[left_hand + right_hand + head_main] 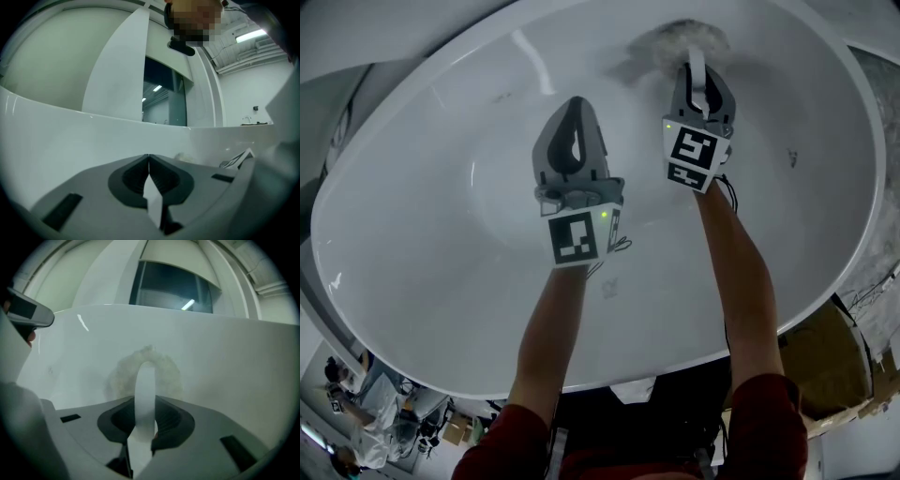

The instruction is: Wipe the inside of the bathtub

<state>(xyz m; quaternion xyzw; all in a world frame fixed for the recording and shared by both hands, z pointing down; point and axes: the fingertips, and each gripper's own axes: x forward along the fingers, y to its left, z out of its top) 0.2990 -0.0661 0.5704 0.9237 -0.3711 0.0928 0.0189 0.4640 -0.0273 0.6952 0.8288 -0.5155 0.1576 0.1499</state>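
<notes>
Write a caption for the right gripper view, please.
The right gripper clamps the white handle of a fluffy pad against the bathtub's inner wall.

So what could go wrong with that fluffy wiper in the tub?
1. The right tongs pinch only the thin white handle, so the fluffy pad might twist or slip out against the bathtub wall.
2. The left tongs are shut on nothing and sit close by, so the two might bump.
</notes>
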